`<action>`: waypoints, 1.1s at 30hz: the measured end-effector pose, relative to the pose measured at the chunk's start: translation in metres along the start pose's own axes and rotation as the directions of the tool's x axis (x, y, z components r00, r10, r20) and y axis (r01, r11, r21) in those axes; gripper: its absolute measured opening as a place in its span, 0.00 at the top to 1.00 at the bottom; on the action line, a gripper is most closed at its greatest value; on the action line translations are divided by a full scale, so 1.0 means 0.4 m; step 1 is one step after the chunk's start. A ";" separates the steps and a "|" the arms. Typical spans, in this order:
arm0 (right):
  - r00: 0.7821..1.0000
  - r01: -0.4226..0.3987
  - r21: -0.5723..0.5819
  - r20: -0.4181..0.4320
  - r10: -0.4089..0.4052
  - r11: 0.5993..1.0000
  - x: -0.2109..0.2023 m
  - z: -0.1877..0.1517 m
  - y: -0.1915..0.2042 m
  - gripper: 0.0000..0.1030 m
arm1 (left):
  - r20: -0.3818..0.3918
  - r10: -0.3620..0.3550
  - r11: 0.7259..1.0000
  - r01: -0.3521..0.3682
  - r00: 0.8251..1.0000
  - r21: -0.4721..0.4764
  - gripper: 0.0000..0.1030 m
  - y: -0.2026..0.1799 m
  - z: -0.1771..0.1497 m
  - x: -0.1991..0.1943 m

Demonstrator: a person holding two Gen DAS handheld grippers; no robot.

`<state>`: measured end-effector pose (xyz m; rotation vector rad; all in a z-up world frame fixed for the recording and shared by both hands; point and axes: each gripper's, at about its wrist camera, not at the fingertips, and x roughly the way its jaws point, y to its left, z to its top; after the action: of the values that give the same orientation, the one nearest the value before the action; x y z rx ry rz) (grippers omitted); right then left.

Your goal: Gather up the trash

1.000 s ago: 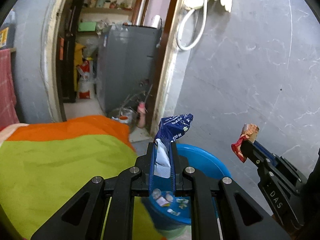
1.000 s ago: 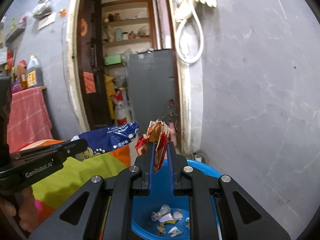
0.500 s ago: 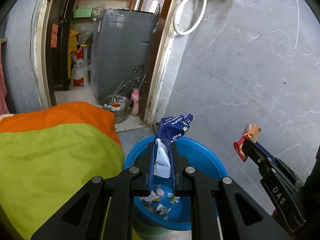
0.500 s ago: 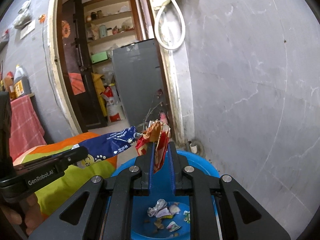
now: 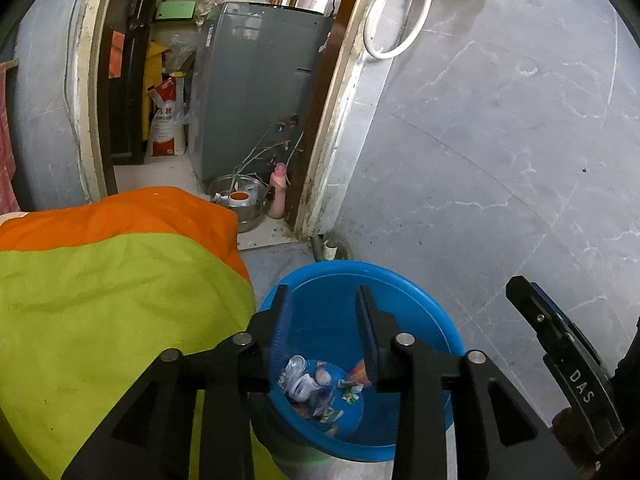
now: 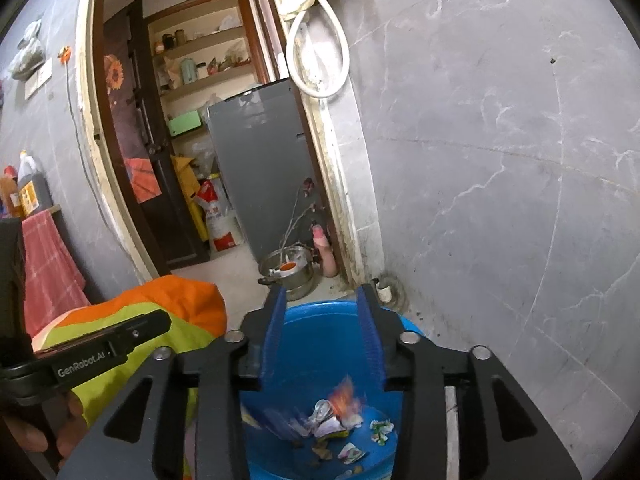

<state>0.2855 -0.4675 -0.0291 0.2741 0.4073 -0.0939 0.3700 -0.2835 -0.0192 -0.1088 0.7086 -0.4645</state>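
A blue plastic bin [image 5: 420, 312] stands on the floor by the grey wall, with several crumpled wrappers [image 5: 308, 384] on its bottom. My left gripper [image 5: 324, 312] is open and empty right above the bin. My right gripper [image 6: 320, 316] is open and empty above the same bin [image 6: 320, 344]. A red-orange wrapper [image 6: 344, 398], blurred, is dropping onto the trash pile, and a blurred blue wrapper [image 6: 280, 420] lies at the pile's left. The right gripper also shows in the left wrist view [image 5: 532, 304], at the right edge.
A bed with an orange and green cover [image 5: 112, 292] lies left of the bin. Beyond it, a doorway holds a steel pot [image 5: 240, 200], a pink bottle [image 5: 278, 196] and a grey appliance [image 5: 256, 92]. A grey marble wall [image 5: 500, 140] stands on the right.
Both grippers moved forward and down over the bin and opened. The blue wrapper left the left gripper and the red-orange wrapper left the right one; both fell into the bin.
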 end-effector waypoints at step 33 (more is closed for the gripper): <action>0.984 0.077 0.017 0.160 -0.078 0.997 -0.136 -0.003 0.002 0.00 | 0.200 0.178 0.983 -0.185 0.963 0.017 0.05 0.074 -0.029 -0.197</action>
<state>0.2355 -0.4643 -0.0080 0.2589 0.2573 -0.1931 0.3214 -0.2214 0.0119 -0.0553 0.5086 -0.2854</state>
